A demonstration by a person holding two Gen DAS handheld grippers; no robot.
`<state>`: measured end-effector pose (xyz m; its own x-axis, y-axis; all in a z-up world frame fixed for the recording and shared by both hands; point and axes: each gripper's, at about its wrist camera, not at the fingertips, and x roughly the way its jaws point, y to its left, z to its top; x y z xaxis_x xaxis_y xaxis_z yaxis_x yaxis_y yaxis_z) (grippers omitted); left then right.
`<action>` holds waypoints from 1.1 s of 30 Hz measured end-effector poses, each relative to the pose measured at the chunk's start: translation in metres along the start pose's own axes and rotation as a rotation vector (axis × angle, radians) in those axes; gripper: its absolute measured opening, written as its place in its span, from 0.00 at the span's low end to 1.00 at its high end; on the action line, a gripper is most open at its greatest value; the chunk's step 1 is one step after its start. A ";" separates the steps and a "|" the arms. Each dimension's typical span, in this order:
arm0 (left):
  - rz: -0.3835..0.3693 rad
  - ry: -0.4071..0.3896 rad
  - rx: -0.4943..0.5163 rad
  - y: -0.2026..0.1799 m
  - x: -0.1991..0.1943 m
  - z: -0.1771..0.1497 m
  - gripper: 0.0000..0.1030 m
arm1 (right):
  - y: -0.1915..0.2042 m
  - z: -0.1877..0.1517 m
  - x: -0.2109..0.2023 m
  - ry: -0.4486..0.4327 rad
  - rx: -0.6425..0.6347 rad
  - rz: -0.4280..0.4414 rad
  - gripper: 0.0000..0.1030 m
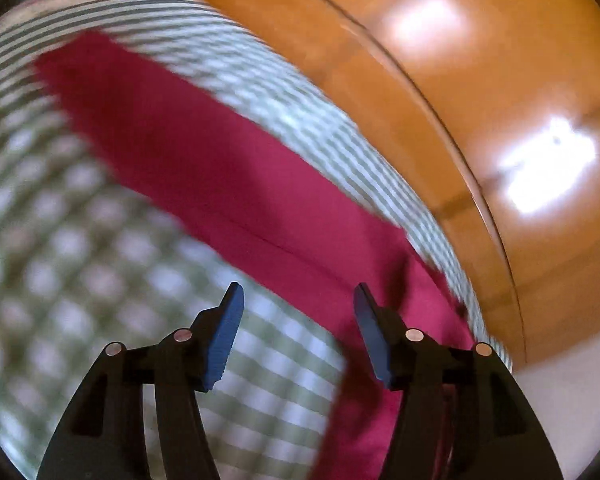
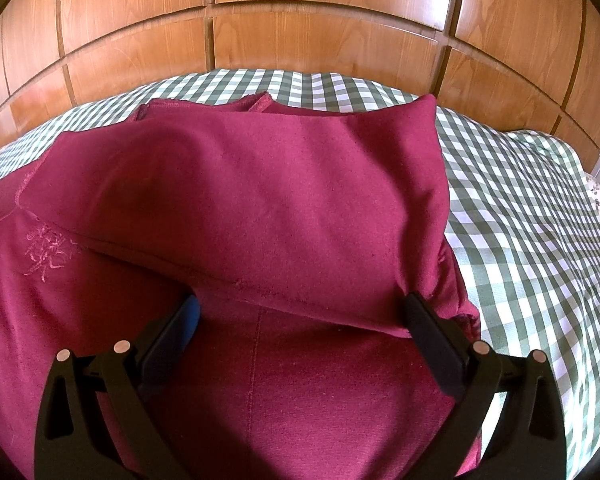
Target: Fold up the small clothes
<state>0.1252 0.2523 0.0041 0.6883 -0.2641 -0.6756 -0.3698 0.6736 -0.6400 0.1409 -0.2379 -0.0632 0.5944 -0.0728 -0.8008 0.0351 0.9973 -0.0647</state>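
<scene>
Our right hand-held gripper (image 2: 300, 312) stands with its fingers spread wide, and a folded flap of the garment (image 2: 260, 184) lies draped over both tips. Nothing is pinched between them; the cloth rests on top, and the tips themselves are hidden under its hem. Our left hand-held gripper (image 1: 299, 308) is also spread, with nothing between its blue pads (image 1: 224, 340); its view is blurred, so we judge it is moving rather than working.

The garment is dark red, spread on the checked sheet (image 2: 520, 208) of the bed, well short of the wooden panels (image 2: 300, 32) behind it. Near the garment's left edge we see a small embroidered mark (image 2: 48, 250). In the left view the garment shows as a red band (image 1: 240, 184) across the sheet (image 1: 80, 260), with the panels (image 1: 480, 100) beyond.

We judge that one fold is already laid: the flap lies doubled over the body of the garment. The next move, as we see it, calls for drawing the right fingers out from under the hem without dragging the flap askew, then taking a fresh edge for the second fold. The left should come to a free corner to share that lift.
</scene>
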 end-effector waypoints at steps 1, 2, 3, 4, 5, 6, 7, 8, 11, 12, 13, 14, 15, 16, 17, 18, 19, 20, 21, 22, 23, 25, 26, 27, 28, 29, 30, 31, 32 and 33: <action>0.011 -0.024 -0.042 0.014 -0.004 0.010 0.54 | 0.000 0.000 0.000 0.000 0.000 -0.001 0.98; 0.024 -0.053 -0.084 0.028 -0.010 0.021 0.54 | 0.001 0.000 0.000 0.000 -0.001 -0.003 0.98; 0.039 -0.074 -0.117 0.038 -0.014 0.030 0.54 | 0.001 0.000 0.000 0.000 -0.003 -0.005 0.98; 0.057 -0.106 -0.173 0.054 -0.019 0.042 0.54 | 0.001 0.000 0.000 0.000 -0.003 -0.007 0.98; 0.065 -0.128 -0.220 0.067 -0.022 0.053 0.54 | 0.002 0.000 0.000 0.001 -0.003 -0.009 0.98; 0.068 -0.141 -0.251 0.077 -0.025 0.061 0.54 | 0.002 0.000 0.000 0.001 -0.004 -0.010 0.98; 0.081 -0.158 -0.298 0.089 -0.027 0.070 0.54 | 0.002 0.000 0.000 0.001 -0.004 -0.011 0.98; 0.094 -0.171 -0.340 0.100 -0.027 0.077 0.54 | 0.002 0.000 0.000 0.001 -0.005 -0.013 0.98; 0.093 -0.175 -0.425 0.126 -0.022 0.094 0.52 | 0.003 -0.001 0.001 0.002 -0.005 -0.017 0.98; 0.083 -0.180 -0.441 0.130 -0.020 0.098 0.49 | 0.003 0.000 0.001 0.002 -0.006 -0.018 0.98; 0.079 -0.178 -0.431 0.130 -0.016 0.103 0.41 | 0.003 -0.001 0.001 0.002 -0.007 -0.019 0.98; 0.093 -0.174 -0.411 0.131 -0.016 0.107 0.24 | 0.003 -0.001 0.001 0.002 -0.007 -0.020 0.98; 0.121 -0.173 -0.391 0.129 -0.013 0.109 0.16 | 0.004 -0.001 0.001 0.002 -0.007 -0.021 0.98; 0.142 -0.169 -0.371 0.128 -0.013 0.112 0.09 | 0.004 -0.001 0.001 0.003 -0.008 -0.022 0.98; 0.147 -0.170 -0.355 0.131 -0.019 0.114 0.08 | 0.004 -0.001 0.001 0.003 -0.008 -0.022 0.98; 0.156 -0.177 -0.333 0.123 -0.016 0.116 0.08 | 0.004 -0.001 0.001 0.003 -0.007 -0.022 0.98; 0.145 -0.189 -0.289 0.111 -0.020 0.114 0.08 | 0.004 -0.001 0.001 0.003 -0.007 -0.022 0.98; 0.126 -0.193 -0.265 0.103 -0.022 0.112 0.08 | 0.004 -0.001 0.001 0.003 -0.007 -0.022 0.98; 0.088 -0.199 -0.211 0.086 -0.026 0.108 0.08 | 0.004 -0.001 0.001 0.003 -0.007 -0.023 0.98; 0.064 -0.201 -0.167 0.074 -0.025 0.108 0.08 | 0.004 -0.001 0.001 0.003 -0.007 -0.023 0.98; 0.042 -0.203 -0.119 0.059 -0.026 0.104 0.08 | 0.004 -0.001 0.001 0.003 -0.007 -0.022 0.98; -0.010 -0.195 -0.005 0.023 -0.025 0.090 0.08 | 0.004 -0.001 0.001 0.002 -0.008 -0.023 0.98; -0.035 -0.185 0.047 0.006 -0.022 0.081 0.08 | 0.004 -0.001 0.001 0.002 -0.008 -0.024 0.98; -0.057 -0.172 0.101 -0.012 -0.018 0.072 0.08 | 0.004 -0.001 0.001 0.002 -0.007 -0.024 0.98; -0.084 -0.148 0.163 -0.034 -0.011 0.058 0.08 | 0.004 -0.002 0.001 0.002 -0.007 -0.023 0.98; -0.102 -0.126 0.202 -0.049 -0.005 0.048 0.08 | 0.004 -0.002 0.001 0.002 -0.006 -0.022 0.98; -0.120 -0.103 0.245 -0.065 0.003 0.036 0.08 | 0.004 -0.002 0.001 0.002 -0.005 -0.022 0.98; -0.136 -0.077 0.298 -0.084 0.012 0.021 0.08 | 0.004 -0.002 0.001 0.002 -0.005 -0.022 0.98; -0.146 -0.052 0.336 -0.096 0.021 0.008 0.08 | 0.004 -0.002 0.001 0.002 -0.004 -0.021 0.98; -0.152 -0.025 0.372 -0.107 0.030 -0.004 0.08 | 0.004 -0.002 0.001 0.002 -0.004 -0.021 0.98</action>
<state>0.1830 0.1691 0.0506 0.7342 -0.3662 -0.5717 -0.0146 0.8334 -0.5525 0.1402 -0.2337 -0.0653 0.5924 -0.0935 -0.8002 0.0441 0.9955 -0.0837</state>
